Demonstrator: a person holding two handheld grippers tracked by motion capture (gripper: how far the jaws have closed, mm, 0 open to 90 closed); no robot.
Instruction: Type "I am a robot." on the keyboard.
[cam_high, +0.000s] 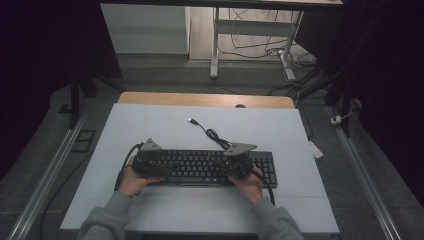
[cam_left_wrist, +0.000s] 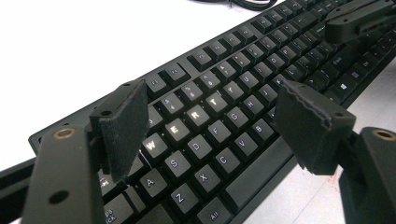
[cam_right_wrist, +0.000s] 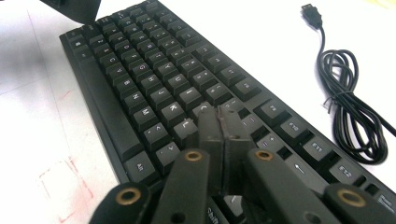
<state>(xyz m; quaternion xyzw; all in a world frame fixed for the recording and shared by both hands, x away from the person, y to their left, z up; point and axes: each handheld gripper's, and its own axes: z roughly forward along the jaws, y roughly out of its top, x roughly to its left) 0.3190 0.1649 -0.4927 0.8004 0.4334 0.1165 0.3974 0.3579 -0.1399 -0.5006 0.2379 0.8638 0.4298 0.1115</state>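
While the left gripper (cam_left_wrist: 205, 121) stands wide open with nothing between its pads, the keyboard (cam_left_wrist: 243, 88) lies right under it: in the left gripper view the gap between the two jaws frames the letter keys of the left half, from W, E, R, T down to Z, X, C. Neither pad (cam_left_wrist: 123, 126) visibly touches a key; they hang just above the rows. The right gripper (cam_right_wrist: 218, 122) has its jaws pressed together, holding nothing, and the joined tips come down on the right half of the keyboard (cam_right_wrist: 154, 79), at the keys just past L; whether they press a key or only rest there I cannot tell.

From the high view, the left gripper (cam_high: 150, 162) sits over the keyboard's left end and the right gripper (cam_high: 239, 162) over its right part, each in a hand with a grey sleeve behind it. The keyboard (cam_high: 200, 167) lies across the middle of the white mat (cam_high: 150, 125), its long side toward the person. Its cable (cam_right_wrist: 350, 112) lies coiled on the mat just beyond the far edge, the plug (cam_high: 192, 120) loose farther out.
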